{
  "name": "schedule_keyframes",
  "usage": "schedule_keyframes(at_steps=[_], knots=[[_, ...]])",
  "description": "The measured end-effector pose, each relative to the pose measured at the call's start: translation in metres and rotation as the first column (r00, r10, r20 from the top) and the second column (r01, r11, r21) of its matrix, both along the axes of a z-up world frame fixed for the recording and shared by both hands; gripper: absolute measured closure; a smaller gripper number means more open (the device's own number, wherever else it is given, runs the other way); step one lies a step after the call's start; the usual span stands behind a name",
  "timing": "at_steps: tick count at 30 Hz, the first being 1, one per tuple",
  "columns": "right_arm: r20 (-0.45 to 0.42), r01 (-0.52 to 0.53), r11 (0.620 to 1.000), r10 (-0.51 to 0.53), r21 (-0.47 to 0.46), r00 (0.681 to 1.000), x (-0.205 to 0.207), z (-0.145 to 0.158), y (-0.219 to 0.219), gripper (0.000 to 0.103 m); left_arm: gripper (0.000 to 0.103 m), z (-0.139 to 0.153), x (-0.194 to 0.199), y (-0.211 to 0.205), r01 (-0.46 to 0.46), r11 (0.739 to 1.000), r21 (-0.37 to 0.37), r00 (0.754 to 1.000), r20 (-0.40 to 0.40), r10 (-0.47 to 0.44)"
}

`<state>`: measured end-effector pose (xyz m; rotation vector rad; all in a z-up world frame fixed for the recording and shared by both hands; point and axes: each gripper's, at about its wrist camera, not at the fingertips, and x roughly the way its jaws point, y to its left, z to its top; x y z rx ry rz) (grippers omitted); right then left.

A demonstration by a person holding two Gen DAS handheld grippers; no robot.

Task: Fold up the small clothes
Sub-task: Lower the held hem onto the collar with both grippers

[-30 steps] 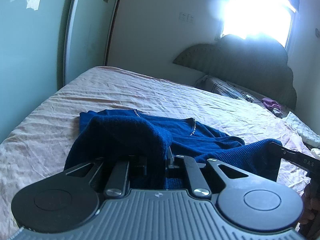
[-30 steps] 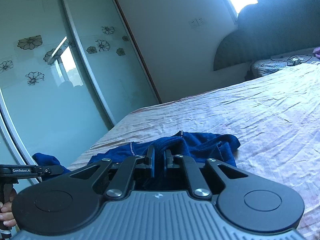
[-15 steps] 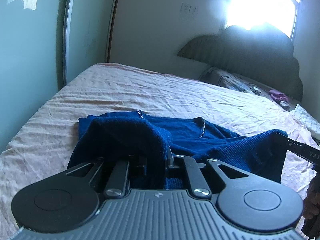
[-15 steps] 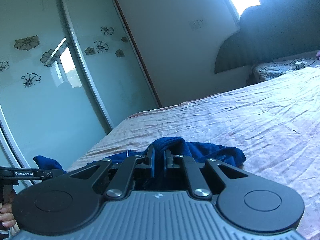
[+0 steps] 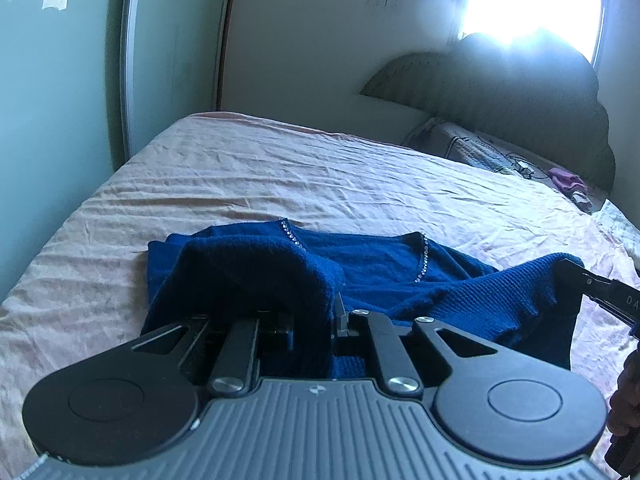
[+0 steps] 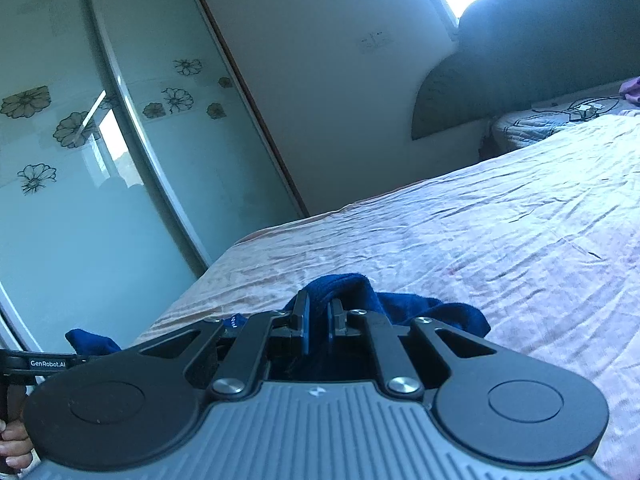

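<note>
Blue knit top [image 5: 384, 268] lay on the bed [image 5: 280, 176]; left tongs [image 5: 316, 312] and right tongs [image 6: 318, 312] each clamped its near hem, apparently for folding.

Navy sweater [image 5: 372, 268], pink sheet [image 5: 280, 176]

Black fingers [image 6: 301, 312], silver screws, ribbed grey housing

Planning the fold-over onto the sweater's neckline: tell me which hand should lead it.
Left, probably. The left gripper holds the blue sweater right before the flat neckline; the right gripper's jaws pinch an edge off to the side. Both will likely travel together.
</note>
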<state>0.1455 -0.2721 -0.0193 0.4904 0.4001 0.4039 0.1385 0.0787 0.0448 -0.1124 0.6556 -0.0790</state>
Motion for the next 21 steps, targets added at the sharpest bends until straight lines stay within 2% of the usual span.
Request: schedule_keyframes(at_steps=[7, 16, 21], knots=[[-0.038, 0.017, 1.0, -0.016, 0.026, 0.999, 0.023, -0.007, 0.002, 0.095, 0.089, -0.005, 0.034, 0.008, 0.006, 1.0, -0.02, 0.999, -0.053, -0.007], [-0.089, 0.036, 0.999, -0.034, 0.017, 0.995, 0.05, -0.024, 0.008, 0.095, 0.088, -0.027, 0.072, 0.019, -0.019, 0.998, -0.062, 0.988, -0.152, 0.009], [-0.122, 0.039, 0.999, -0.037, 0.018, 0.992, 0.061, -0.034, 0.009, 0.095, 0.082, -0.034, 0.081, 0.02, -0.029, 0.998, -0.062, 0.982, -0.187, 0.017]])
